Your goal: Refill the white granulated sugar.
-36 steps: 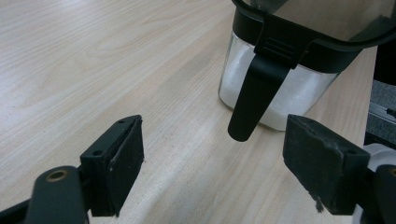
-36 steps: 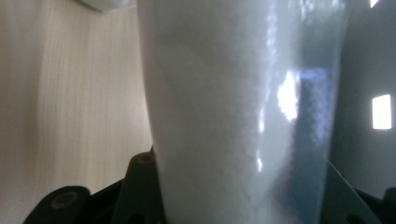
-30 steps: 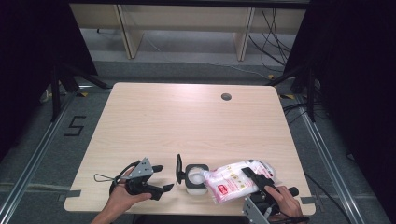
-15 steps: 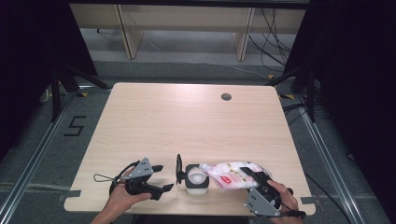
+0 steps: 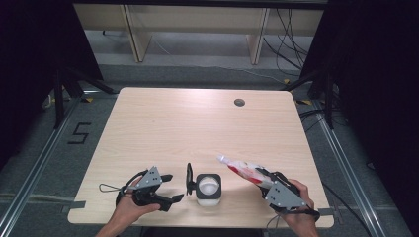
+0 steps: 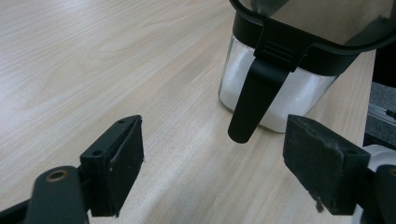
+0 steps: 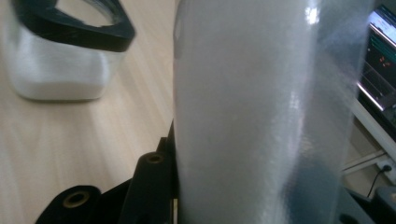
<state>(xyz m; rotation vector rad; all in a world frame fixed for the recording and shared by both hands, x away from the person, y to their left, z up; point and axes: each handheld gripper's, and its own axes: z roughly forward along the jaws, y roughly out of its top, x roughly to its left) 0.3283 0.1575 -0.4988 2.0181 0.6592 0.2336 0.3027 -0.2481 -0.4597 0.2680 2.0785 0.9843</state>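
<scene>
bright overhead light on the table (image 5: 197, 123), dark surroundings; right gripper view blurred close up

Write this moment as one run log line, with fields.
left gripper: open, beside jar | right gripper: shut on bag | bag: lifted, tilted toward jar | jar: lid open, white powder inside

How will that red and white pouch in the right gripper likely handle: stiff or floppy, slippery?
The pouch is probably soft: it sticks out past the right gripper toward the open jar as a thin film pack, so its free end may sag. Its surface looks glossy in the right gripper view, so it could slip. It seems light for its size.
</scene>
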